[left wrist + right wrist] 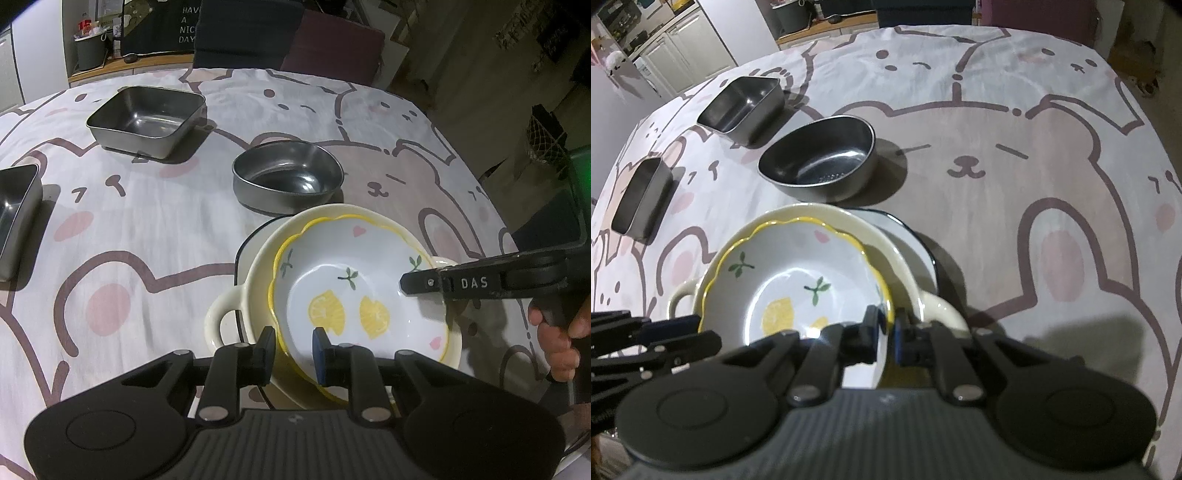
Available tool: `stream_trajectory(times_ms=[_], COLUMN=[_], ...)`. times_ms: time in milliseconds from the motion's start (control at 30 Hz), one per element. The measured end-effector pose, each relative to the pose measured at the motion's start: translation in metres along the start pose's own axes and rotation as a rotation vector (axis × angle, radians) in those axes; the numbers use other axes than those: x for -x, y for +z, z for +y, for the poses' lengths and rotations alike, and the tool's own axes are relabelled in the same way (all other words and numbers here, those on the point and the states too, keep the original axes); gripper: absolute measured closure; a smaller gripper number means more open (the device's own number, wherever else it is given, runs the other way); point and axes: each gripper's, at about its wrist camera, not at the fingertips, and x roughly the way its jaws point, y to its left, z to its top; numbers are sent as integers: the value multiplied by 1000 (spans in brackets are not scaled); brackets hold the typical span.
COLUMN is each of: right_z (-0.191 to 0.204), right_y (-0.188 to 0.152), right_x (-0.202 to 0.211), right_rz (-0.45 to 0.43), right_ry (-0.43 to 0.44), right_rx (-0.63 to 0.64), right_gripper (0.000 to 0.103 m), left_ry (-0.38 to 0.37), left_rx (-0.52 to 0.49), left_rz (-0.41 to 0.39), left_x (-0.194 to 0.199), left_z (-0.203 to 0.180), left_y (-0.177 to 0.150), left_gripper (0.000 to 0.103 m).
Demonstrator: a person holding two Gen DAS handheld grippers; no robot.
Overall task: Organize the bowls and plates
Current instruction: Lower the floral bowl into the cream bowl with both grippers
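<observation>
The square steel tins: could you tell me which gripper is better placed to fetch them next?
Left, probably. The far tin and near tin sit on the left gripper's side of the lemon dish; the right gripper would have to cross it. Both grip its rim.

The lemon-printed scalloped ceramic dish [354, 291] sits in the cream two-handled ceramic bowl [255, 273], which rests on a dark-rimmed white plate [905, 236]. Behind them stands 1 round steel bowl [288, 177]; farther left, 2 square steel containers [147, 120] [16, 218].
</observation>
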Motion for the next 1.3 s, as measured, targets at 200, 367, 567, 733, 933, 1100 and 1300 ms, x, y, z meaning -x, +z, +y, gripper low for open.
stream_trajectory(times_ms=[200, 367, 567, 733, 933, 1100, 1300], right_z=[3, 4, 9, 7, 4, -1, -5], right_y=[1, 1, -2, -3, -3, -7, -14], right_x=[-3, -4, -1, 4, 17, 23, 34], right_rz=[11, 31, 47, 35, -5, -16, -49], right_ry=[-9, -6, -7, 8, 25, 42, 47], right_rx=[14, 23, 53, 47, 42, 37, 39], right_gripper=[91, 86, 79, 72, 65, 64, 53], left_ry=[0, 2, 1, 0, 1, 8, 8], left_rx=[-2, -3, -4, -6, -8, -11, -21], left_rz=[3, 1, 6, 8, 10, 8, -10], left_x=[-1, -1, -2, -2, -1, -1, 6], left_z=[0, -1, 0, 0, 0, -3, -9], left_y=[0, 0, 0, 0, 0, -1, -3], left_gripper=[80, 79, 79, 79, 79, 77, 63])
